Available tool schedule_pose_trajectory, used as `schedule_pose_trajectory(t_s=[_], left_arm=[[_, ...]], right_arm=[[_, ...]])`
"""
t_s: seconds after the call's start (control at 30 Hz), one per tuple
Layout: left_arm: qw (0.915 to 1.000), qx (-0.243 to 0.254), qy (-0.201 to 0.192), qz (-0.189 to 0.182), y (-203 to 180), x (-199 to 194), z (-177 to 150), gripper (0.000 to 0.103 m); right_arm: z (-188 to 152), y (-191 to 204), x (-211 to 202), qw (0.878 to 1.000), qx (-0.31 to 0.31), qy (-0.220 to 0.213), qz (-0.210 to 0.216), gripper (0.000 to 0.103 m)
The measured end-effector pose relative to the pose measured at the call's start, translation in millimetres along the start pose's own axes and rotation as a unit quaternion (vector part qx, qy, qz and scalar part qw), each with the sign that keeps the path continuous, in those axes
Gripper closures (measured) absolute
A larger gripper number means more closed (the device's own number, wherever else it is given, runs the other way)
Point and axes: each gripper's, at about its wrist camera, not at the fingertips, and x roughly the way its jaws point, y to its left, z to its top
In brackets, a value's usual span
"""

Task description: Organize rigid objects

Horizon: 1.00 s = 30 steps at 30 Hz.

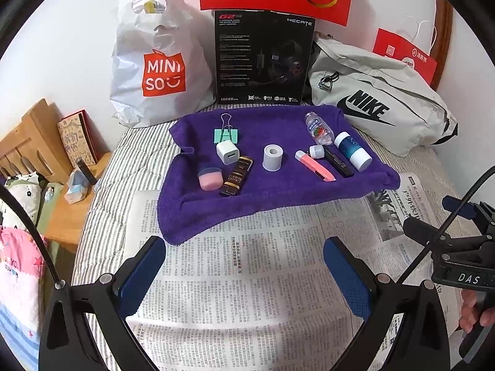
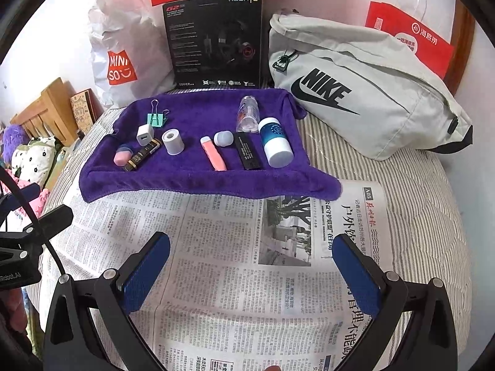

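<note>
A purple towel (image 1: 278, 191) (image 2: 191, 182) lies on a newspaper and bears small objects. At its left are a green binder clip (image 1: 226, 135), a white charger cube (image 1: 227, 152), a pink jar (image 1: 210, 179) and a dark gold-lettered tube (image 1: 236, 176). A white roll (image 1: 273, 157) stands mid-towel. At the right lie a pink pen (image 1: 314, 164), a small white cap (image 1: 316, 151), a black stick (image 1: 338, 162), a blue-and-white bottle (image 1: 352, 151) and a clear bottle (image 1: 318, 129). My left gripper (image 1: 244, 266) and right gripper (image 2: 252, 262) are open and empty over the newspaper, short of the towel.
A MINISO bag (image 1: 157, 61), a black headset box (image 1: 263, 58), a grey Nike bag (image 1: 377, 105) and a red paper bag (image 2: 411, 40) stand behind the towel. The newspaper (image 1: 247, 293) covers a striped mattress. A wooden bedside stand (image 1: 62, 216) is at the left.
</note>
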Motion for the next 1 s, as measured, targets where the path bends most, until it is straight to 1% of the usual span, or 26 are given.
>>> schedule_pose_trajectory(t_s=[1.0], left_arm=[[1.0, 0.0, 0.007, 0.0, 1.9, 2.2, -1.1, 0.0]], right_arm=[[-2.1, -2.8, -2.0, 1.0, -0.001, 0.001, -0.001, 0.0]])
